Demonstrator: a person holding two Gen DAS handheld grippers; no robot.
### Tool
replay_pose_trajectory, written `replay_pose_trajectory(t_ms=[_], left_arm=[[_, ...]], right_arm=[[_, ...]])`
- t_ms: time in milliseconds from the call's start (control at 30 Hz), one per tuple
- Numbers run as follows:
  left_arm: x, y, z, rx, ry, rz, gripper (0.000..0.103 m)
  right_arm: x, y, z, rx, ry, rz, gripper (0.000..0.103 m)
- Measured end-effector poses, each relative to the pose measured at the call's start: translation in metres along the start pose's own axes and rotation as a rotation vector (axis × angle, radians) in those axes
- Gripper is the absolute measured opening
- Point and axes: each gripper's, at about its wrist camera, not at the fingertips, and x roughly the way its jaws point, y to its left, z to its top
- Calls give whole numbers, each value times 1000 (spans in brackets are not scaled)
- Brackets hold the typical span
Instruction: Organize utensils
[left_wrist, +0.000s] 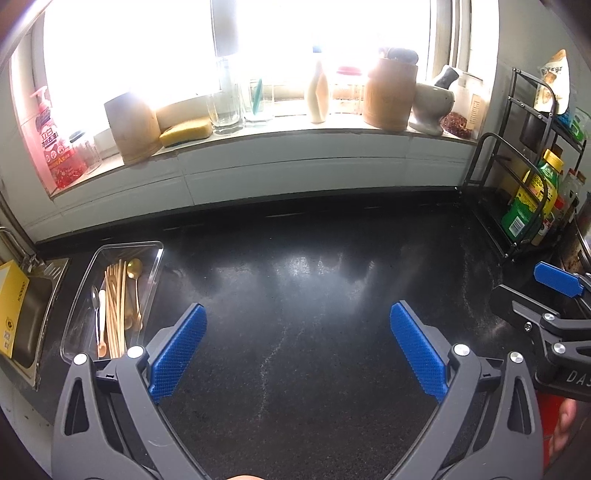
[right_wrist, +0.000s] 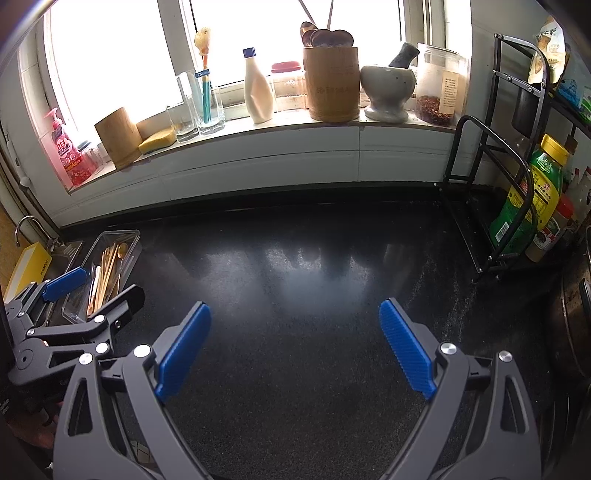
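A clear plastic tray (left_wrist: 155, 258) lies on the black counter at the left, by the sink. In it are several wooden chopsticks (left_wrist: 116, 306), a gold spoon (left_wrist: 135, 269) and a white-handled spoon (left_wrist: 101, 321). The same tray (right_wrist: 131, 238) shows at the left of the right wrist view. My left gripper (left_wrist: 297, 314) hovers open over bare counter, right of the tray, with nothing between its blue pads. My right gripper (right_wrist: 295, 310) is also open and holds nothing. Each gripper appears at the edge of the other's view.
A steel sink (left_wrist: 33, 302) with a yellow box (left_wrist: 11, 306) sits at far left. The windowsill carries wooden holders (right_wrist: 330, 83), glasses, a sponge (left_wrist: 186, 131), a mortar (right_wrist: 386, 90) and bottles. A black wire rack (right_wrist: 517, 177) with bottles stands at right.
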Motion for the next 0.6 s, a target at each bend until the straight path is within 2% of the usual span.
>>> replay_pose_trajectory(t_ms=[433,600], left_arm=[[3,4,1,-5,13,14,97],[7,8,1,-14,42,25,97]], right_arm=[[0,1,0,10,4,0,90],[-1,2,-1,11,4,-1,90]])
